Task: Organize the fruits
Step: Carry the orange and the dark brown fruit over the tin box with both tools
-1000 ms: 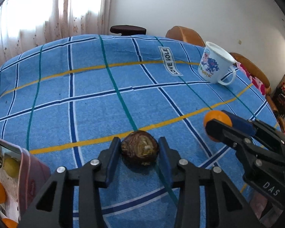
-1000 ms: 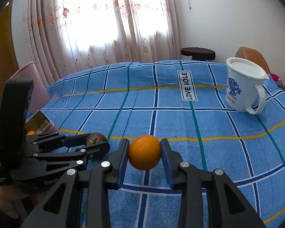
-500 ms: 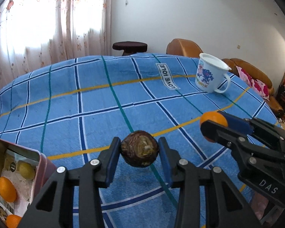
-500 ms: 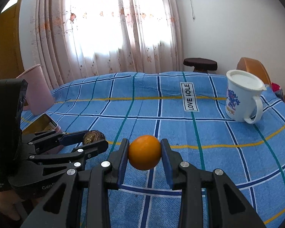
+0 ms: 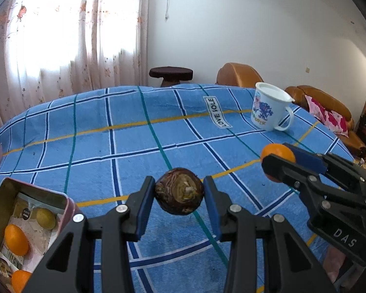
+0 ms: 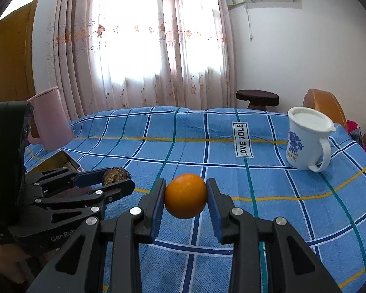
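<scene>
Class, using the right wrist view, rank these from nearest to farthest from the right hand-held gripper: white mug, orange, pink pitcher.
1. orange, clamped between its fingers
2. white mug, ahead, right
3. pink pitcher, far left corner

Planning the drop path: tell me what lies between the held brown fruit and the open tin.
In the left wrist view, only bare blue checked cloth and the left hand-held gripper finger separate the brown fruit from the tin.

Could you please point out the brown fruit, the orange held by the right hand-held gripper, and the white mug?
brown fruit [image 5: 179, 191], left wrist view, middle of its front face.
orange [image 6: 185, 195], right wrist view, centre of its skin.
white mug [image 6: 302, 144], right wrist view, printed side wall.
</scene>
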